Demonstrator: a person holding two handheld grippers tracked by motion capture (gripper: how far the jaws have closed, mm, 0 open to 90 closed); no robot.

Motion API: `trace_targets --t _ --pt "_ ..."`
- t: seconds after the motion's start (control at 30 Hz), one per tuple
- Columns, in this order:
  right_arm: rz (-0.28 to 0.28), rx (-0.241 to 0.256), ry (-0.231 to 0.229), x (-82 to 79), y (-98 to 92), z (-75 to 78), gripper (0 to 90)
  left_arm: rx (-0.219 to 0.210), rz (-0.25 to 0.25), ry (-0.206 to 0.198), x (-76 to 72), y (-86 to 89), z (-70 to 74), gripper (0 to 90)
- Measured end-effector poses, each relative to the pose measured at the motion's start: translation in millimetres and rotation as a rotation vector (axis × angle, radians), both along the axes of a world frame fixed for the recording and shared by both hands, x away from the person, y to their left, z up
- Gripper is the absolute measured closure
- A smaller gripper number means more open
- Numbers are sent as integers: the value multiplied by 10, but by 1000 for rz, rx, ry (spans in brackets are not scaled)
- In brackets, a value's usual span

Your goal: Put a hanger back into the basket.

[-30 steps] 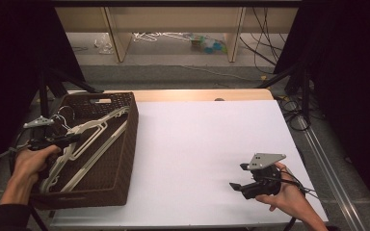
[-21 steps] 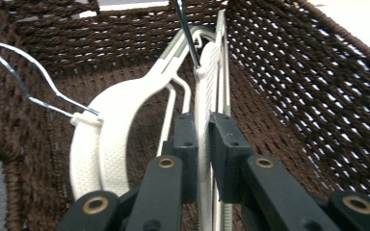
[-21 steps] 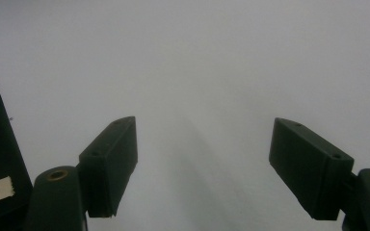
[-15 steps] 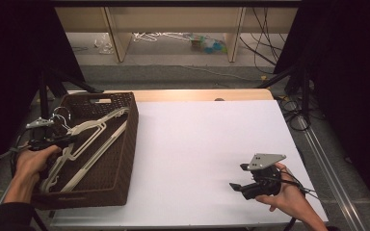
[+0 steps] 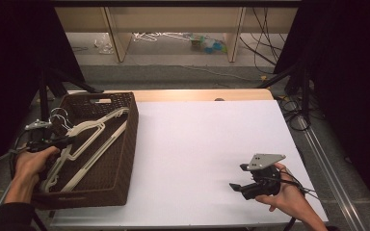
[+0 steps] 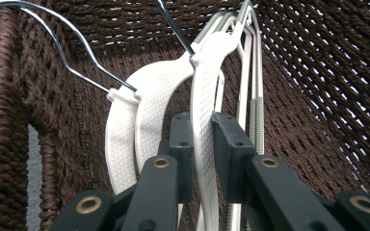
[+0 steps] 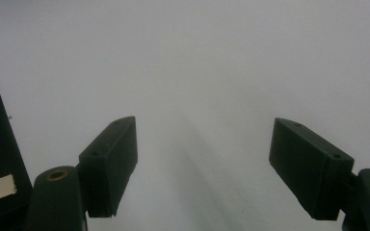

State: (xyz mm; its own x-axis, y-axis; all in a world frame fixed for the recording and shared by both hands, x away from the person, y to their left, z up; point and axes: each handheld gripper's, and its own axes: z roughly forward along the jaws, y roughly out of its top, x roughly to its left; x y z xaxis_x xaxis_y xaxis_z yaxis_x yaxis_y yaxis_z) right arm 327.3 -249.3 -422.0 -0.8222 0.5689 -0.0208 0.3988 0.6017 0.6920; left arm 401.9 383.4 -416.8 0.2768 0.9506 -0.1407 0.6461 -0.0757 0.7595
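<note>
The white hanger (image 6: pixel 203 120) at the front of the bundle sits inside the brown woven basket (image 5: pixel 120 159) at the left of the table, leaning among other white hangers (image 5: pixel 84 139) whose wire hooks (image 6: pixel 53 33) rise toward the basket's far wall; the left gripper (image 6: pixel 201 137) has its two black jaws pressed against either face of that hanger's flat arm, so the grasp looks made; the hanger has not left the basket, and from the high view I cannot tell whether it is lifted clear of its neighbours or merely pinched where it lies; what remains, by my reading, is to draw it up past the rim without dragging the others by their hooks, then carry it out over the white table top (image 5: pixel 207 144); the right gripper (image 5: pixel 241 178) rests low over the near right part of that surface, jaws spread wide with nothing between them, well apart from the basket and apparently waiting to receive or steady the hanger
</note>
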Motion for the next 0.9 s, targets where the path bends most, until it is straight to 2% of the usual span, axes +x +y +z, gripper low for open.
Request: trace_targets --t 0.07,0.1,0.13,0.17,0.2,0.23,0.27,0.3,0.37,0.5,0.63,0.67,0.77,0.83,0.87,0.9 --pt "2 -1 0 -2 -1 -2 262 40 -16 22 -5 31 9 774" --pt "2 -1 0 -2 -1 -2 262 11 14 2 3 1 -10 772" --pt "1 0 0 -1 0 -1 262 15 13 6 2 7 -15 769" --pt "-1 0 3 -2 2 -2 262 48 -5 24 -4 37 -11 765" --pt "-1 0 3 -2 2 -5 262 59 -6 32 -5 47 -15 760" --pt "-2 1 4 -5 4 -9 262 35 30 17 -2 17 -37 752" --pt "-1 0 7 -6 5 -11 262 81 5 38 -9 49 -34 744" --pt "-4 0 5 -3 8 -14 262 92 7 43 -13 50 -41 741" --pt "-2 1 5 1 10 -17 262 88 16 43 -17 55 -58 732" --pt "-2 2 7 1 12 -18 262 121 30 56 -31 51 -51 675" --pt "-2 1 8 2 11 -20 262 110 69 21 -63 47 10 614" --pt "-9 11 -4 2 19 -32 262 113 69 11 -72 37 28 608" --pt "0 0 7 2 9 -21 262 90 49 -15 -108 -13 84 586" --pt "-11 13 -6 4 18 -33 262 96 33 -32 -137 -56 131 569" --pt "-4 3 7 3 10 -20 262 74 40 -49 -145 -101 142 561" --pt "-10 12 -4 0 18 -33 262 71 29 -57 -157 -127 161 551"
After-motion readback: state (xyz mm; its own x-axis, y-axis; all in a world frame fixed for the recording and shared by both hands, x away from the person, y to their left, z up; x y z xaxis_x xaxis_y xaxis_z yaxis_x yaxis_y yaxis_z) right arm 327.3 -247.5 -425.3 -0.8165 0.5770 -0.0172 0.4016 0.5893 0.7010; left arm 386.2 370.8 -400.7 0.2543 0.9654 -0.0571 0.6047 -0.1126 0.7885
